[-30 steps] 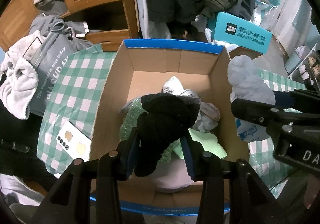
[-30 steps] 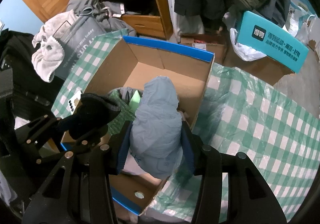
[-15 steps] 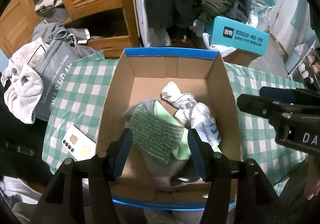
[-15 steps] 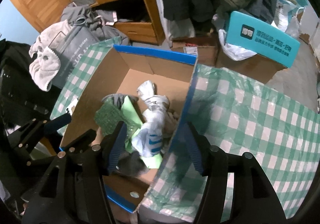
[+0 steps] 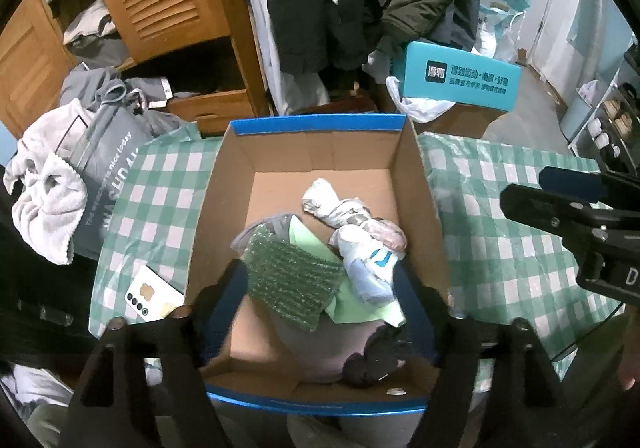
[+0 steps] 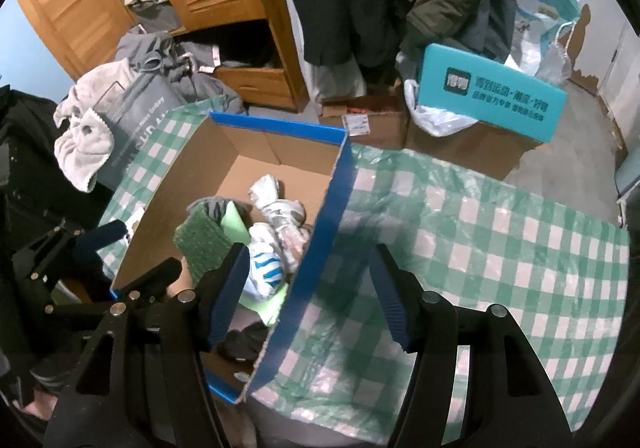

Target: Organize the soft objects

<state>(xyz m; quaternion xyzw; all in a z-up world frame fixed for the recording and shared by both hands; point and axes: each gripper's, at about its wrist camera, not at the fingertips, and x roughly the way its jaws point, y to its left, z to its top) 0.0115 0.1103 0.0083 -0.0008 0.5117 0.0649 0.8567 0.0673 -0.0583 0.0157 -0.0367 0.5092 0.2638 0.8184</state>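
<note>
**Both grippers empty, both soft items now in the box**

Change vs a second ago: left gripper [image 5: 320, 288] was clamped on the black knit piece [image 5: 378, 362], right gripper [image 6: 308, 288] on the pale grey-blue bundle [image 5: 370, 280]. Both items are out of the jaws now and lie inside the cardboard box [image 5: 424, 208]

- Left jaws have just been opening and stand wide, nothing between the pads. Black knit piece sits at the near end of the box floor, beside the near wall, just below the light green sheet [image 5: 360, 306]
- Right jaws have also opened, less far, and are empty. In the right wrist view they straddle the blue-edged right wall of the box, pads clear of it, one finger over the box, the other over the checked tablecloth [image 6: 480, 248]
- The grey-blue bundle lies right of centre, touching the white rolled sock [image 5: 332, 204] pile and partly on the green sheet. The green bubble wrap [image 5: 292, 280] lies in the middle of the box
- Both views show the box from further back than half a second ago, so both hands read as backing off

Read for the task: this drop looks done. No loose soft items on the visible cloth; only a phone [image 5: 150, 294] left of the box. The towel [image 5: 48, 204] and the clothes heaped further left look like the likely next candidates, though that's a guess
</note>
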